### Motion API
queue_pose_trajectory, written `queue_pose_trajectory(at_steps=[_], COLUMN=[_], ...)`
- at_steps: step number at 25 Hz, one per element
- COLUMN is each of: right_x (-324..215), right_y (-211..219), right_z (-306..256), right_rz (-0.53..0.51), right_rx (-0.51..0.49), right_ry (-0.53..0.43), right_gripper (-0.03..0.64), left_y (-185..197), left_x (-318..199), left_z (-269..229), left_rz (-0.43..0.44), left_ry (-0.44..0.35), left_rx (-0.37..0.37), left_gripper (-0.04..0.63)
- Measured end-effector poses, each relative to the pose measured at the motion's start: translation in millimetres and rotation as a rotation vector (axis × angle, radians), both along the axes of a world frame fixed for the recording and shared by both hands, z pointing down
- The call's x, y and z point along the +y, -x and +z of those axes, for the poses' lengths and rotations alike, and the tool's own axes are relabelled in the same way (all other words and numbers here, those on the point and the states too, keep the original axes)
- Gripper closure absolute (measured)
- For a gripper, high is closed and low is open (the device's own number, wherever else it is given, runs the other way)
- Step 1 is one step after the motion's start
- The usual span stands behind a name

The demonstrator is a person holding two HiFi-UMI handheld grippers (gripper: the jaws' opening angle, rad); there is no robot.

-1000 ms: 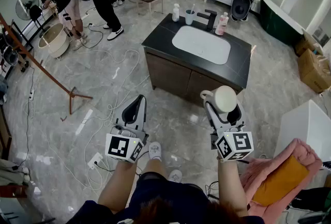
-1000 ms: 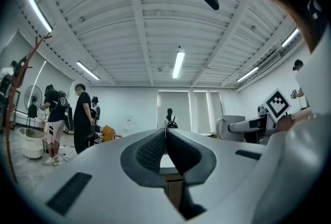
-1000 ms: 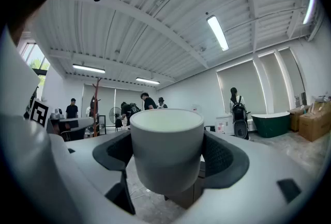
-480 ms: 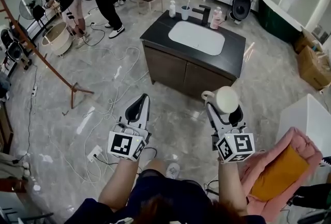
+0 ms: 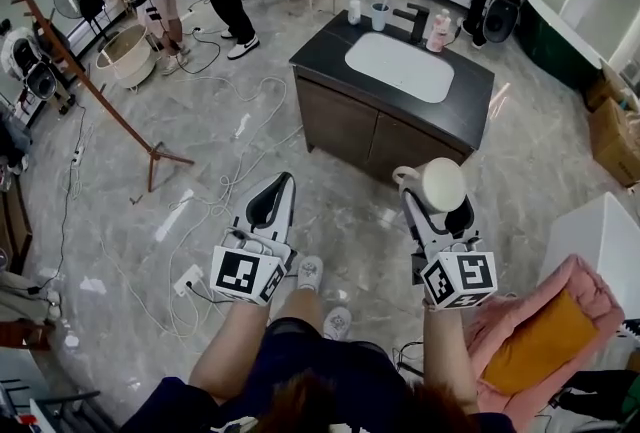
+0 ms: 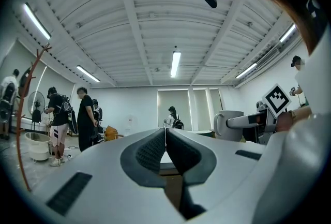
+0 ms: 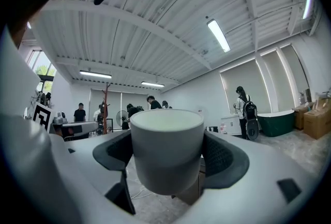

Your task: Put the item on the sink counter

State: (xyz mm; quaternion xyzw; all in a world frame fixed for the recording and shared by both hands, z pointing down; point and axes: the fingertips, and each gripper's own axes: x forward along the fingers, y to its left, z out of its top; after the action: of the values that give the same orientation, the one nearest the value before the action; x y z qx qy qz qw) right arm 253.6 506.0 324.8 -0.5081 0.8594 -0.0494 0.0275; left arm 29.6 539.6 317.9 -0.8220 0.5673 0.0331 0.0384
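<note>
The right gripper (image 5: 436,208) clamps a white mug (image 5: 441,185) upright, likely for carrying; the sink counter (image 5: 470,111) lies well apart at twelve o'clock. The left gripper (image 5: 272,199), jaws pressed together, holds nothing.

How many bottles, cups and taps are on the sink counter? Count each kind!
Bottles: 2, one white bottle and one pink bottle
Cups: 1, the cup
Taps: 1, the black tap
Total: 4
Not counted: the mug held in the right tongs.
</note>
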Motion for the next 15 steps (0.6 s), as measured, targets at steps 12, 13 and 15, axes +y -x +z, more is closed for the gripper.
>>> queue_pose_trajectory(at_steps=[12,13,15], right_x=[-98.9,-112.8,-141.1], right_y=[36.7,42.0,54.4], right_z=[7.1,6.1,3.2], right_rz=[-0.018,-0.017,-0.017], right_rx=[0.027,0.028,0.031], right_ry=[0.01,0.01,0.008], right_gripper=[0.193,0.193,0.193], left_y=[30.6,35.6,46.6], left_x=[-105.3,-119.8,-149.4], left_z=[9.8,9.6,7.8], left_rz=[0.011,0.013,0.018], left_ry=[-0.004,-0.003,-0.005], left_rx=[0.03,0.033,0.036], left_gripper=[0.572,0.572,0.572])
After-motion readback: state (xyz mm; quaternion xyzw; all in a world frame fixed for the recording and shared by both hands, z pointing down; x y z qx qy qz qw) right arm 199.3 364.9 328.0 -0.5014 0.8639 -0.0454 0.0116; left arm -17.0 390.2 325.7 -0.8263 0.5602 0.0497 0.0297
